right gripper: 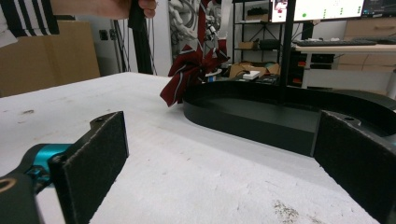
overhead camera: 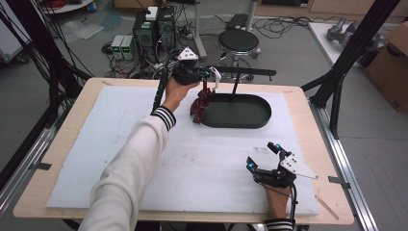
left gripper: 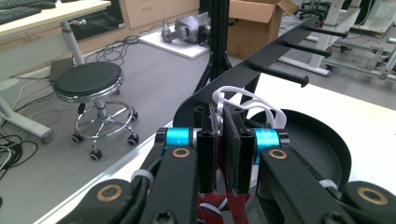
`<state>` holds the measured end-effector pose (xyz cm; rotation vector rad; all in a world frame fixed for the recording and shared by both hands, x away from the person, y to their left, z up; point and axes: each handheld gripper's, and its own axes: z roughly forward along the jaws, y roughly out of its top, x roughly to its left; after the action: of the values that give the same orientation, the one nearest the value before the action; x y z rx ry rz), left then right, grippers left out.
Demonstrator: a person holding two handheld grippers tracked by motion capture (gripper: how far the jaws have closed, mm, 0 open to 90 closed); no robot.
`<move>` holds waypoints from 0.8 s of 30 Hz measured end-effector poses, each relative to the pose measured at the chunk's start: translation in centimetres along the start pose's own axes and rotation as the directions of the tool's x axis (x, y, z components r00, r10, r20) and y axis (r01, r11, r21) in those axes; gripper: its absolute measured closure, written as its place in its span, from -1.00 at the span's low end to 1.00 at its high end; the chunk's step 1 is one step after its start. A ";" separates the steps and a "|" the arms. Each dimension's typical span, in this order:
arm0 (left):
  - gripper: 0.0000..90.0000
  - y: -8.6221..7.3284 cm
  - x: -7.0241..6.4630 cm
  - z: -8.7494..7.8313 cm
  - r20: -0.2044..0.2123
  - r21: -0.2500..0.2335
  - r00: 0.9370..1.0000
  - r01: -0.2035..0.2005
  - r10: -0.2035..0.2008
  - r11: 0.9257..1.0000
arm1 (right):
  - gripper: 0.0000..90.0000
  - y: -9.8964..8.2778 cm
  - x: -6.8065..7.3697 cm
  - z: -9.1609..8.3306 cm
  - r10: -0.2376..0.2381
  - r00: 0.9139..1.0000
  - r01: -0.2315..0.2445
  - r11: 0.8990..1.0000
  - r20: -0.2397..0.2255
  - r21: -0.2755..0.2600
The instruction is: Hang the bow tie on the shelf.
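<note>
A dark red striped bow (overhead camera: 199, 106) on a white elastic strap (left gripper: 252, 105) hangs from my left gripper (overhead camera: 208, 73), which is shut on the strap. That gripper is raised at the left end of a black peg rack bar (overhead camera: 245, 71). The bar stands on a post over a black oval base (overhead camera: 240, 113). In the left gripper view the white loop sticks out beyond the shut jaws (left gripper: 223, 116), close to the bar (left gripper: 280, 46). The bow (right gripper: 189, 70) dangles over the base's left rim (right gripper: 261, 116). My right gripper (overhead camera: 262, 155) rests open on the mat, with nothing between its pads (right gripper: 93, 163).
A white foam mat (overhead camera: 144, 144) covers most of the wooden table. A black round stool (overhead camera: 238, 41) and computer boxes (overhead camera: 154, 29) stand on the floor beyond the far edge. A black frame post (overhead camera: 346, 62) rises at the right.
</note>
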<state>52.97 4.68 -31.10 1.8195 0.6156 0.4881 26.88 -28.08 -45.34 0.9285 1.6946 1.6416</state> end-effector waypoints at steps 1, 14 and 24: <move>0.86 0.1 0.0 -0.1 0.001 -0.006 1.000 -0.002 0.002 1.000 | -0.94 0.0 0.0 0.0 0.000 1.000 0.000 1.000 0.000 0.000; 0.85 -0.4 -0.1 0.0 -0.004 0.030 1.000 0.006 -0.006 1.000 | -0.93 0.0 0.0 0.0 -0.002 1.000 0.002 1.000 0.001 0.001; 0.60 -1.2 -0.1 -0.2 -0.020 0.074 1.000 0.014 -0.013 0.997 | -0.93 0.0 0.0 0.0 -0.001 1.000 0.001 1.000 0.002 0.001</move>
<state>52.53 5.09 -32.19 1.8816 0.6664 0.4796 26.86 -28.06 -45.34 0.9286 1.6942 1.6390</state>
